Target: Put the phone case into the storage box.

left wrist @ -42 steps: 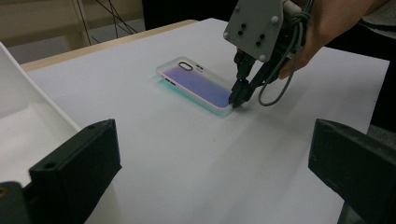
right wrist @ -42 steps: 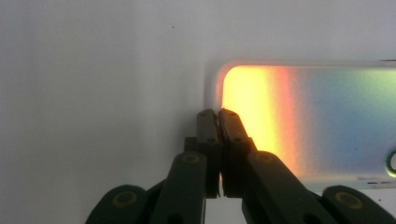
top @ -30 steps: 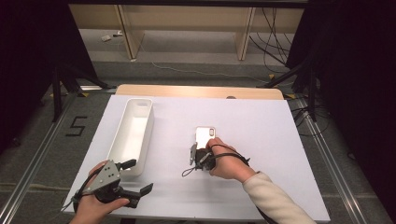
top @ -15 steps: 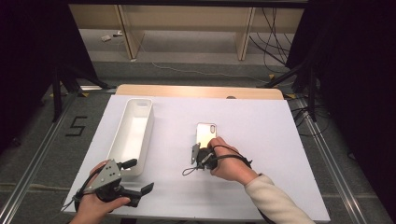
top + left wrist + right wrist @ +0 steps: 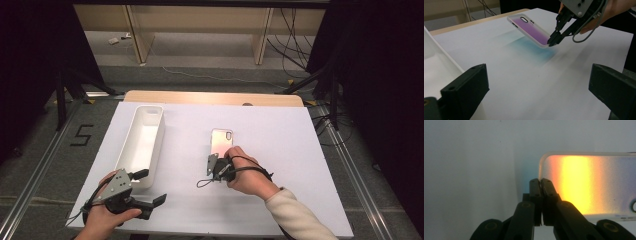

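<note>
A clear phone case (image 5: 221, 141) with a shimmering pink-to-yellow back hangs tilted just above the white table, its far end raised (image 5: 530, 28). My right gripper (image 5: 215, 158) is shut on the case's near edge; in the left gripper view its black jaws (image 5: 551, 42) pinch that rim. The right gripper view has the closed tips (image 5: 540, 181) on the case's corner (image 5: 586, 182). My left gripper (image 5: 152, 186) rests at the front left of the table, open with nothing between its fingers (image 5: 537, 80).
A long white tray (image 5: 161, 137) stands lengthwise at the left of the table, just beyond the left gripper, its wall (image 5: 434, 57) close at that gripper's left. The white tabletop (image 5: 285, 145) ends in a wooden strip at the back.
The case's sheen has shifted from whitish through yellow to pink, so it has tilted slightly in the right gripper. Both hands have stayed nearly in place.
</note>
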A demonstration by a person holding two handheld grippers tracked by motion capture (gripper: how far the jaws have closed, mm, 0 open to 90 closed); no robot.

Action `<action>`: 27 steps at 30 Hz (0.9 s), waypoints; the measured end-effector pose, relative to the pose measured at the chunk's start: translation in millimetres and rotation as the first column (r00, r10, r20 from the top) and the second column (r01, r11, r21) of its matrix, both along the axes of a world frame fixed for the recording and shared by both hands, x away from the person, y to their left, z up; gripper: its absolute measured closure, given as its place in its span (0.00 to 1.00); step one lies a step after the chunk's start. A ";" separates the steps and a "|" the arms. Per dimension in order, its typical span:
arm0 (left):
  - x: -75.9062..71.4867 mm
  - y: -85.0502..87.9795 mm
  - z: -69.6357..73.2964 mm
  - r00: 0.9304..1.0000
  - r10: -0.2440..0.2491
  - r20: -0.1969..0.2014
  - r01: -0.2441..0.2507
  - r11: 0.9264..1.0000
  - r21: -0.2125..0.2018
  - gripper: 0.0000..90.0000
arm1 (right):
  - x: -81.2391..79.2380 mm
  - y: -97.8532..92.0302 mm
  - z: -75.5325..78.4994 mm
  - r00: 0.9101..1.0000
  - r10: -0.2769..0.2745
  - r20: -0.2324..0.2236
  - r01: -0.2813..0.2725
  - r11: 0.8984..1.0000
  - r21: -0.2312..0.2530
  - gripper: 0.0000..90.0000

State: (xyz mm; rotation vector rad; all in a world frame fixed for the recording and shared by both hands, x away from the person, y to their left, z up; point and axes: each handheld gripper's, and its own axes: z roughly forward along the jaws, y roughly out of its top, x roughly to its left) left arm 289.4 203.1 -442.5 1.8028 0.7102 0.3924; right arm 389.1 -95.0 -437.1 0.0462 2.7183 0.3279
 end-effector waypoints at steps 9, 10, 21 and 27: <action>-1.4 0.7 0.0 1.000 0.000 0.001 0.000 1.000 0.003 0.02 | -4.3 0.8 6.5 0.999 0.000 0.036 -0.001 1.000 0.006 0.99; -1.4 1.1 -0.3 1.000 -0.007 0.002 0.007 1.000 -0.003 0.02 | -5.3 1.3 6.8 0.999 -0.002 0.038 0.002 1.000 0.005 0.99; -4.0 4.0 0.5 1.000 0.008 0.011 -0.008 1.000 0.002 0.03 | -7.7 4.9 9.5 0.997 0.001 0.073 -0.001 1.000 -0.001 0.99; -3.8 4.2 0.8 1.000 0.019 0.013 -0.019 1.000 0.008 0.03 | -9.1 6.5 11.3 0.996 0.010 0.087 -0.011 1.000 0.004 0.99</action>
